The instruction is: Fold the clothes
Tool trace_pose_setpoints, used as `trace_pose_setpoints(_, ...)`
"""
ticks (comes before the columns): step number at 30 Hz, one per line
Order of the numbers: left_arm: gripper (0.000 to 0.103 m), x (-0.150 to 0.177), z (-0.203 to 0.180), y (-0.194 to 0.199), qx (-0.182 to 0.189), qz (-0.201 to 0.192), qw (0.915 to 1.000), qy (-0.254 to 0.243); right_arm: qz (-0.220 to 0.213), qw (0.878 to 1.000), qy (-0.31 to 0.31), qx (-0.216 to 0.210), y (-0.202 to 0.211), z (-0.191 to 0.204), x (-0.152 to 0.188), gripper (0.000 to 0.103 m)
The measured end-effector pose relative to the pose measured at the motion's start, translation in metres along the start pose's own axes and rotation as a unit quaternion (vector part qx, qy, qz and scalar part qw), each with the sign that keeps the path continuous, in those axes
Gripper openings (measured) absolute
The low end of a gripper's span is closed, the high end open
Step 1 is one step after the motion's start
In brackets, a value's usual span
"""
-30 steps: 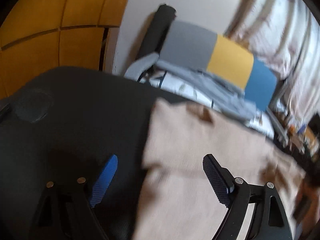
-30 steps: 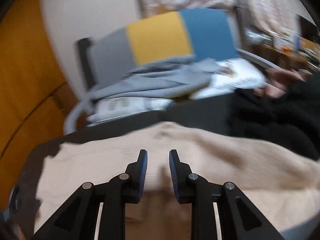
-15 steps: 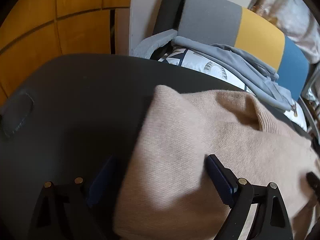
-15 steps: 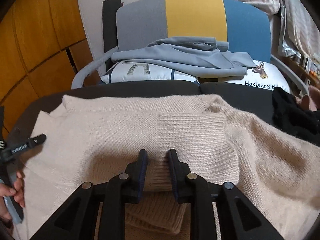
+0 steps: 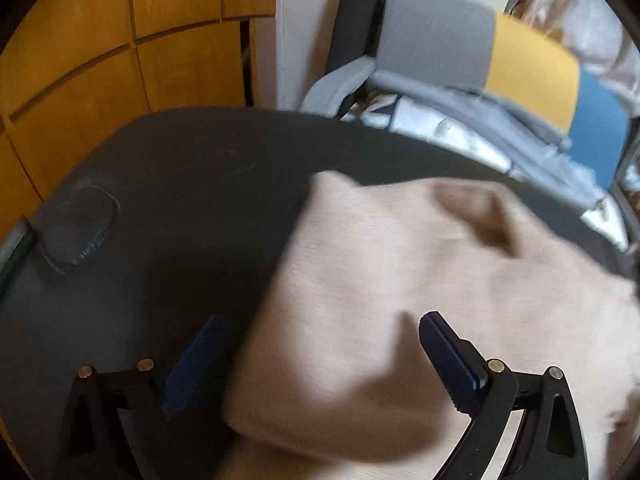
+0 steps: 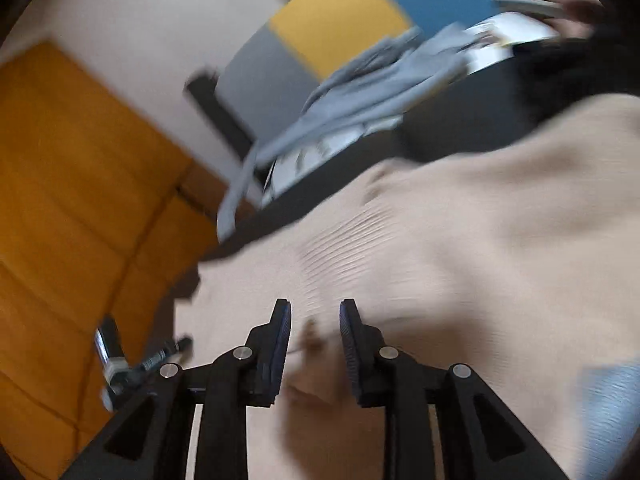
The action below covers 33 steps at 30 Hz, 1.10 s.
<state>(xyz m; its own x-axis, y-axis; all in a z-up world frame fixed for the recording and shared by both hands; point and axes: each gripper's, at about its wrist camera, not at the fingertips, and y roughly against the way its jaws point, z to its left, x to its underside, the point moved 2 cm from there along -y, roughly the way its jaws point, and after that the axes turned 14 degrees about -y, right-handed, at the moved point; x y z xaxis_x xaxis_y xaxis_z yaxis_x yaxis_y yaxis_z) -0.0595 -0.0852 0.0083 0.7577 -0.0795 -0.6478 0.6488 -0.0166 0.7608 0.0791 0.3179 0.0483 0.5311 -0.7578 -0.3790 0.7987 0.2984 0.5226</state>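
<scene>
Sweater (image 5: 400, 280), beige knit, lies spread on the dark table (image 5: 180, 180), its left edge folded into a thick doubled layer; ribbed band visible in the right wrist view (image 6: 352, 232). Left hand-held gripper (image 5: 316, 364): jaws wide and opening further, one finger (image 5: 192, 360) over bare table, the other (image 5: 448, 356) over the knit, with the sweater's folded edge lying between them; pads not pressing on it. Right hand-held gripper (image 6: 314, 344): jaws narrowly apart and opening, hovering over the sweater's near part; cloth shows in the gap, but the pads do not pinch it. View tilted and blurred. Behind the table: chair (image 5: 460, 40) with grey, yellow and blue back panels, a grey garment (image 6: 368, 92) draped over its seat, and a printed cushion (image 5: 452, 136) under that. Orange wood panelling (image 5: 120, 40) at left. Black cloth (image 6: 568, 68) at the table's far right.
</scene>
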Motion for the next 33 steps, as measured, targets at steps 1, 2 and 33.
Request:
trace_pose_setpoints(1,0.1,-0.001,-0.011,0.006,0.017,-0.011,0.9998,0.005,-0.026,1.0,-0.007,0.016,0.021,-0.014,-0.008,0.026)
trace_pose_setpoints(2,0.1,-0.003,-0.023,0.012,0.034,-0.02,0.9992,0.008,-0.058,0.997,-0.021,0.042,0.049,-0.034,-0.02,0.028)
trace_pose_setpoints(33,0.103,0.022,-0.178,0.021,0.103,-0.019,0.9861,-0.129,-0.332,0.893,-0.242,0.184,0.254,-0.22,-0.119,0.005)
